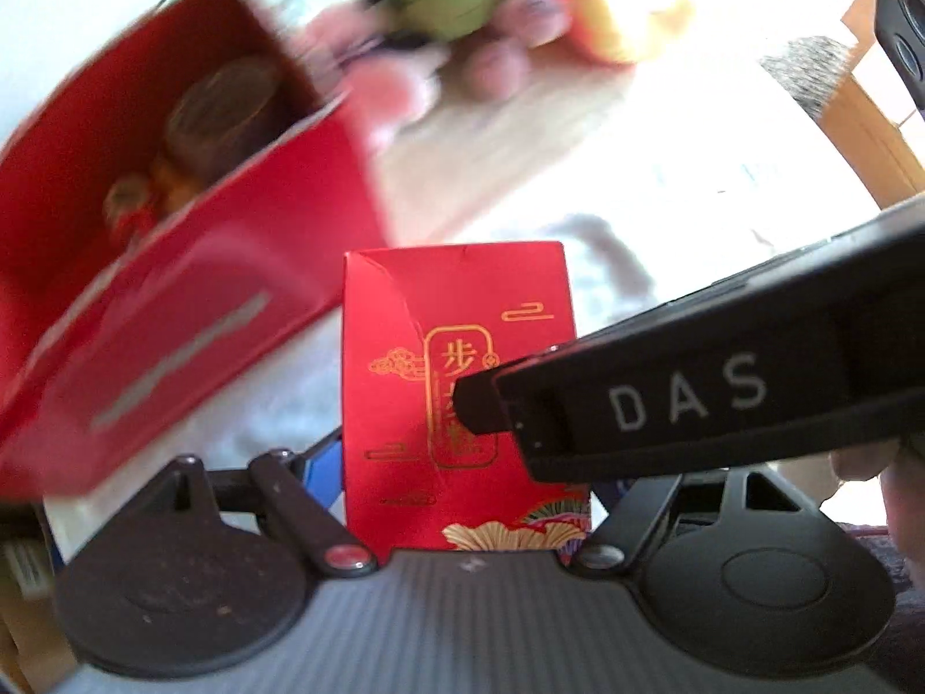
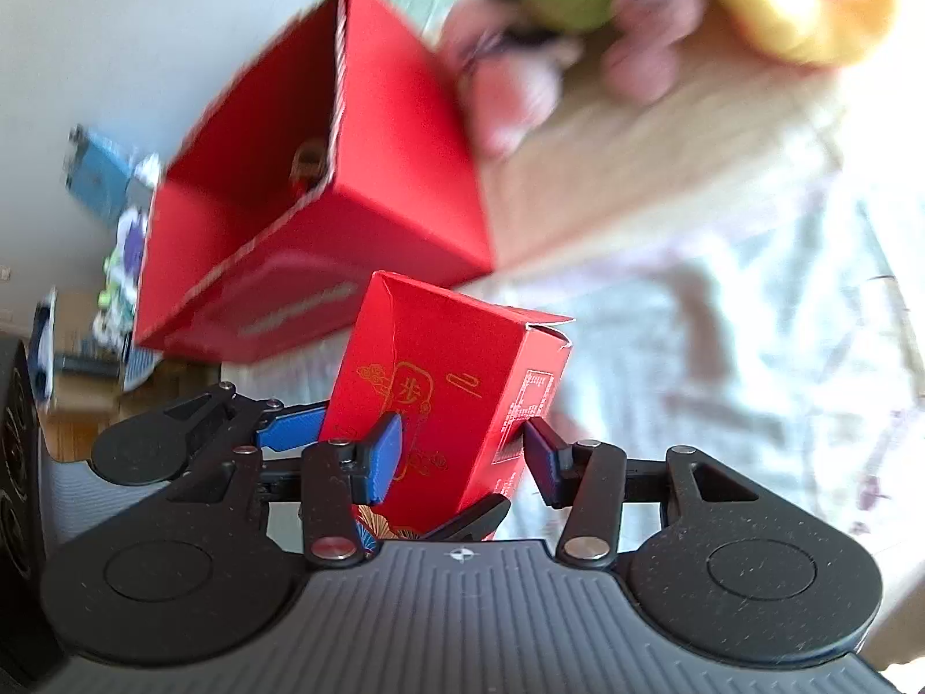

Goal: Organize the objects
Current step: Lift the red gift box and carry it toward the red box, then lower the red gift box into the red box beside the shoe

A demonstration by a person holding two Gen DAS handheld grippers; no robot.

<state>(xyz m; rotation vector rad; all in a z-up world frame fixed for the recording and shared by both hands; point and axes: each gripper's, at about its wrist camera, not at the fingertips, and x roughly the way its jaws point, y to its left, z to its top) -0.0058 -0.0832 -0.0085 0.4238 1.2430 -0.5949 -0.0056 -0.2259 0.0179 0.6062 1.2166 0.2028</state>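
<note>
While the small red carton [image 2: 445, 399] is pinched by both grippers' jaws, it should be kept level toward the open red box [image 2: 324, 185].

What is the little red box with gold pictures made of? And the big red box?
The little red box looks like thin printed card with a smooth, slightly shiny finish: you can see folded creases and a loose flap at its top, with gold foil-like drawings. The big red box looks like thicker cardboard, matte red; its open edge seems wavy like corrugated board, though blur makes that uncertain.
</note>
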